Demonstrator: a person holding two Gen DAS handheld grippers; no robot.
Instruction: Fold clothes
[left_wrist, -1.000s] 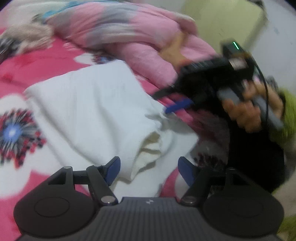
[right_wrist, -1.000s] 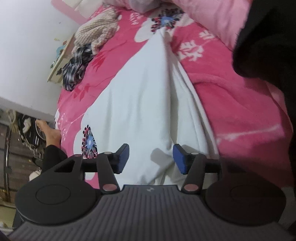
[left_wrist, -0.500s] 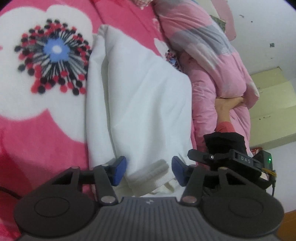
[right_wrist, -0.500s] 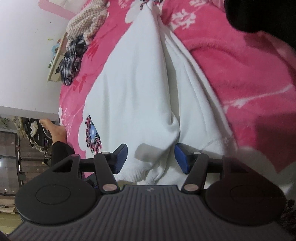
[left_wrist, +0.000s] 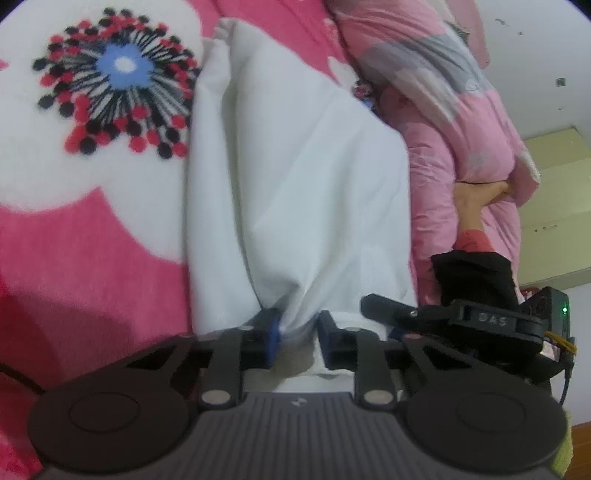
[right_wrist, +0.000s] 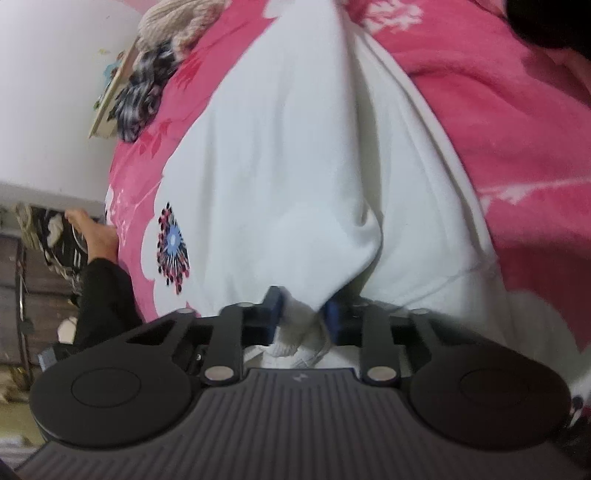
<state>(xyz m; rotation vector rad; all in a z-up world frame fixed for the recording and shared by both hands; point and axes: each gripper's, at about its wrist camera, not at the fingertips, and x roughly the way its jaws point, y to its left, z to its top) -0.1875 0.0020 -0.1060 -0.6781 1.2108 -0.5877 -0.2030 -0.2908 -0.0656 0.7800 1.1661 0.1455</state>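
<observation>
From my left wrist view, my left gripper (left_wrist: 295, 332) points downward at the near edge of the white garment (left_wrist: 295, 177), which lies spread on the pink floral blanket (left_wrist: 92, 229) and runs away from me toward the far side. The jaws are closing, nearly together, and a bunched fold of the white cloth is pinched between the blue pads (left_wrist: 272, 332). Just to the right, close to the same hem, I see my right gripper (left_wrist: 461, 317) from the side, a black body with a green light; its fingertips are hidden behind cloth and my own tool. Beyond it a black sleeve (left_wrist: 472, 273) and a bare foot (left_wrist: 476, 195) rest against a rolled pink quilt (left_wrist: 461, 110) that lines the garment's right side. A large blue-and-red flower print (left_wrist: 122, 92) sits to the far left.

From my right wrist view, the right gripper (right_wrist: 303, 314) also tilts down at the near hem of the same white garment (right_wrist: 295, 147). Its jaws are closing too, and a gathered ribbed piece of the hem is squeezed between the pads (right_wrist: 275, 306). The pink blanket (right_wrist: 517, 129) rises on the right. On the left edge a dark-clad leg (right_wrist: 103, 295) and a bare foot (right_wrist: 92, 232) hang off the bed, and a heap of checked and beige clothes (right_wrist: 147, 81) lies at the far left corner.
</observation>
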